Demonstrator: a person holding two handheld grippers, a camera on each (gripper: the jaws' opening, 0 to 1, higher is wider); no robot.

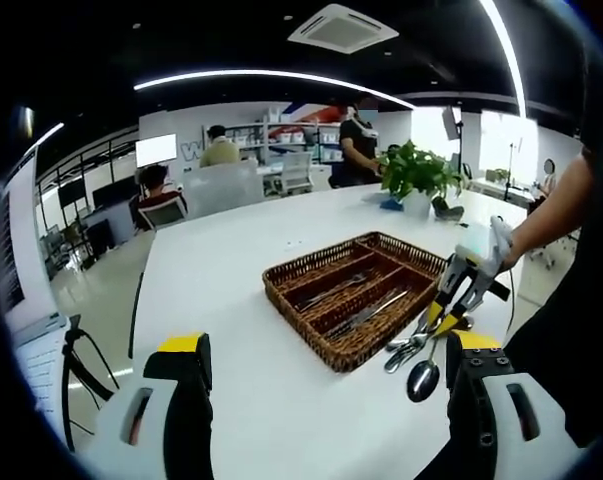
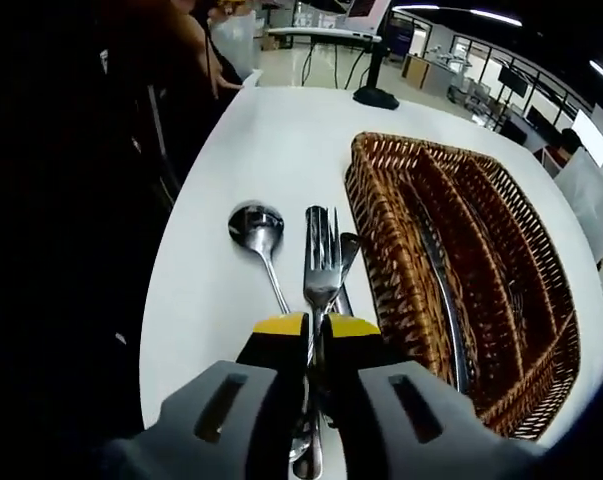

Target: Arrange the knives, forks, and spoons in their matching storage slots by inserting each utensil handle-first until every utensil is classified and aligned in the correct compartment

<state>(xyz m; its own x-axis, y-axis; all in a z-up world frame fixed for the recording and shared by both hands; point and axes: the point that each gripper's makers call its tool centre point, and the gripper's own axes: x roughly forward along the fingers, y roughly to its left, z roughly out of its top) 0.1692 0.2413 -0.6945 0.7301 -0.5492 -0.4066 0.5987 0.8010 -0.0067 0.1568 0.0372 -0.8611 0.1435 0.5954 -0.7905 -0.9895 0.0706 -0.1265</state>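
Note:
A brown wicker basket (image 1: 301, 325) with long slots stands on the white table, several utensils lying in its slots. In the right gripper view the basket (image 2: 381, 260) runs along the right side. My right gripper (image 2: 316, 322) is shut on the handle of a fork (image 2: 321, 255) that lies just left of the basket, over another utensil (image 2: 348, 248). A spoon (image 2: 258, 228) lies to the left of the fork. In the left gripper view my right gripper (image 1: 433, 320) reaches in beside the basket, above the spoon (image 1: 423, 378). My left gripper (image 1: 329, 345) is wide open, holding nothing.
A potted plant (image 1: 418, 180) stands on the far side of the table. People and chairs are at the far end of the room. A black monitor stand (image 2: 376, 97) rests near the table's far edge. The table edge (image 2: 166, 270) is close to the spoon.

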